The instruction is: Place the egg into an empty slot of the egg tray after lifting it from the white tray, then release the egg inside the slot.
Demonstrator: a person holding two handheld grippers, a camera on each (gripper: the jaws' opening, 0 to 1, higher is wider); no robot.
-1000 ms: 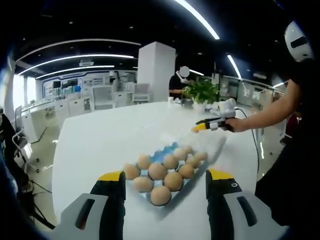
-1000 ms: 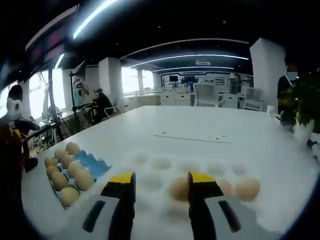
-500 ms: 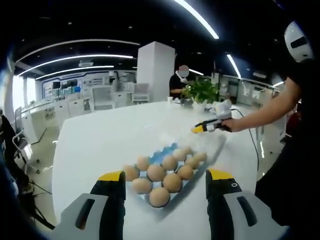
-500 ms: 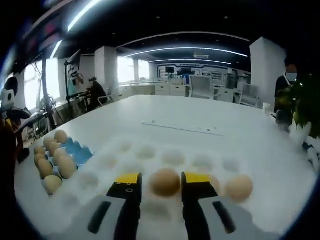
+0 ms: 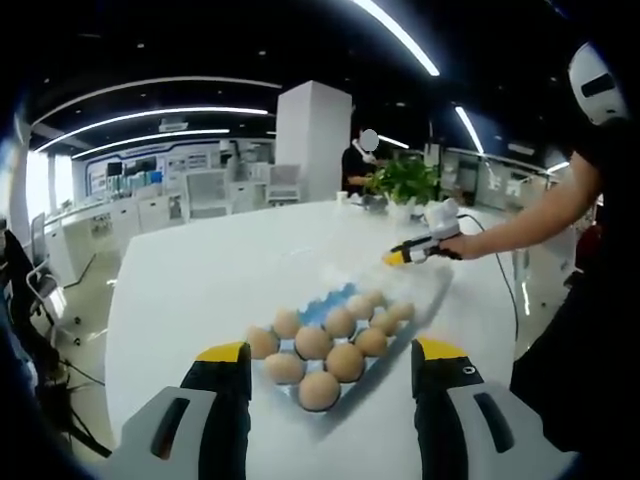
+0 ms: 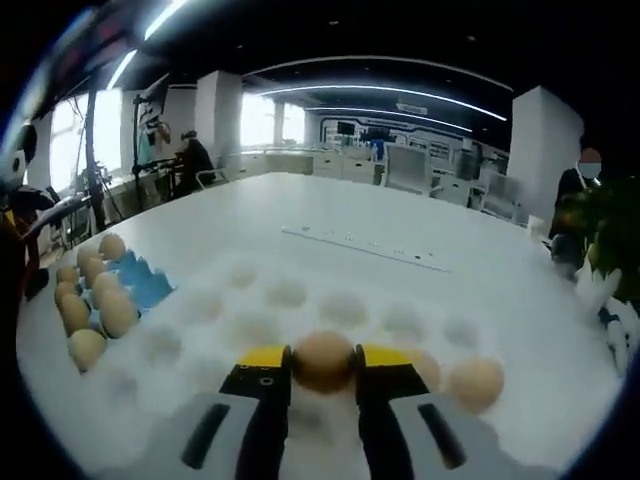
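In the right gripper view my right gripper [image 6: 322, 357] is shut on a brown egg [image 6: 323, 361], low over the dimpled white tray [image 6: 250, 300]. Two more eggs [image 6: 474, 383] lie in that tray to the right. The blue egg tray [image 6: 148, 286] lies at the left, with several eggs [image 6: 100, 305] along its near side. In the left gripper view my left gripper [image 5: 332, 352] stands open, just short of the blue egg tray [image 5: 326, 304] and its several eggs [image 5: 320, 390]. Beyond it, a person's hand holds the right gripper [image 5: 408, 252] over the white tray [image 5: 432, 288].
Everything rests on a large white table [image 5: 200, 280]. A thin white strip [image 6: 365, 248] lies farther out on it. A potted plant [image 5: 403, 182] stands at the far edge, with a person [image 5: 358, 168] behind it. The table's near edge [image 5: 110, 370] drops off at the left.
My right gripper's jaws have come together on the egg in the white tray, and that view has moved in closer. The left gripper has stayed open and still.
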